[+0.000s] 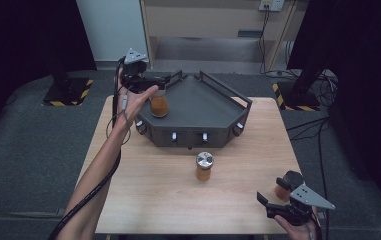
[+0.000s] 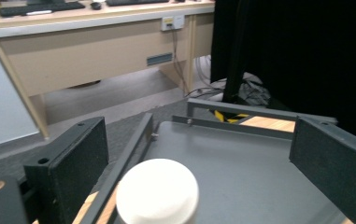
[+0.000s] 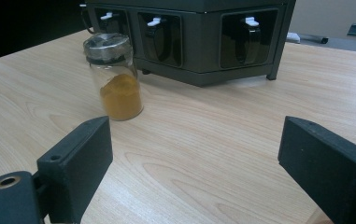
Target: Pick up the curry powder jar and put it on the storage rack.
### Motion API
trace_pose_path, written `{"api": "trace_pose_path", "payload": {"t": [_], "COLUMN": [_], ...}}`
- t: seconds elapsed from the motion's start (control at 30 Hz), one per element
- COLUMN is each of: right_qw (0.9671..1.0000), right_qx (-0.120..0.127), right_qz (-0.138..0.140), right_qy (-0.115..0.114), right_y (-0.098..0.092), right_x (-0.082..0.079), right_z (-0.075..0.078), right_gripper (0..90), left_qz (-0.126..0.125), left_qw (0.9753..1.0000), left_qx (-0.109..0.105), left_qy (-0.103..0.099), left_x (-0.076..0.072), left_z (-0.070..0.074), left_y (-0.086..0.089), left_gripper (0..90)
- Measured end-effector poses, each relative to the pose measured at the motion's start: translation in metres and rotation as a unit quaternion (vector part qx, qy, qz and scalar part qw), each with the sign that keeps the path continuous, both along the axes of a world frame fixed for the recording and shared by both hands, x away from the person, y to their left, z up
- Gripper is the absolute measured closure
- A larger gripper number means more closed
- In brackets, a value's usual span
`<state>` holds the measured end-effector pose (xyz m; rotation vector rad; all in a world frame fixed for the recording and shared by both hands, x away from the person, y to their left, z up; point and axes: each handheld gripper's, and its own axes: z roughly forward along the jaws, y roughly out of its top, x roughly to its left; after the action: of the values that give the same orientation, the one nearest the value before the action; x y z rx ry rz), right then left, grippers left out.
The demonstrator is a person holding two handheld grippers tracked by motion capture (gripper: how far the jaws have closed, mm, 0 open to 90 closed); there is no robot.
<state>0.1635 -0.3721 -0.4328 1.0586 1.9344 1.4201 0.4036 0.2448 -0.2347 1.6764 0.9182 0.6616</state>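
A glass jar of orange powder with a white lid point(image 1: 159, 104) stands on the left part of a dark grey tray-topped rack point(image 1: 205, 102). My left gripper point(image 1: 167, 81) hovers open just behind and above it. In the left gripper view the white lid point(image 2: 157, 191) sits low between the spread jaws of the left gripper point(image 2: 203, 161), touching neither. A second jar with a metal lid point(image 1: 204, 166) stands on the wooden table in front of the rack. My right gripper point(image 1: 277, 190) is open near the front right corner; in the right gripper view the right gripper point(image 3: 203, 163) faces that jar point(image 3: 116, 77) from a distance.
The rack's front face point(image 3: 199, 39) has several recesses with white-tipped handles. Low rails point(image 2: 255, 112) edge the tray's back and sides. The wooden table point(image 1: 153, 195) lies bare between the second jar and the front edge. Cables lie on the floor at the back right.
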Motion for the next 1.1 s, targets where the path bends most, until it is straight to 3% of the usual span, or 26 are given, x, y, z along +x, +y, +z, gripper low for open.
{"api": "trace_pose_path", "payload": {"t": [0.13, 0.37, 0.63, 0.67, 0.77, 1.1], "right_qw": [1.0000, 1.0000, 1.0000, 1.0000, 1.0000, 1.0000], "right_qx": [0.000, 0.000, -0.001, -0.001, -0.001, -0.003], "right_qz": [0.000, 0.001, 0.002, 0.001, 0.001, 0.000], "right_qy": [0.000, 0.000, -0.002, -0.001, -0.001, 0.000], "right_y": [0.000, 0.000, 0.000, 0.000, 0.001, 0.001], "right_x": [0.000, 0.000, -0.001, -0.001, -0.001, -0.001], "right_z": [0.000, 0.000, 0.000, 0.000, 0.001, 0.001], "right_gripper": [9.9, 9.9, 9.9, 9.9, 9.9, 9.9], "left_qz": [-0.018, -0.057, -0.078, -0.080, -0.090, -0.105], "left_qw": [0.9998, 0.9982, 0.9956, 0.9953, 0.9949, 0.9939], "left_qx": [-0.005, 0.005, 0.033, 0.038, 0.023, 0.007], "left_qy": [-0.005, -0.021, -0.039, -0.039, -0.038, -0.034], "left_x": [-0.011, -0.037, -0.063, -0.066, -0.072, -0.095], "left_z": [0.002, 0.008, 0.006, 0.005, -0.005, -0.040], "left_y": [0.003, 0.012, 0.021, 0.023, 0.033, 0.059], "left_gripper": [4.0, 3.9, 3.9, 3.9, 3.9, 3.9]}}
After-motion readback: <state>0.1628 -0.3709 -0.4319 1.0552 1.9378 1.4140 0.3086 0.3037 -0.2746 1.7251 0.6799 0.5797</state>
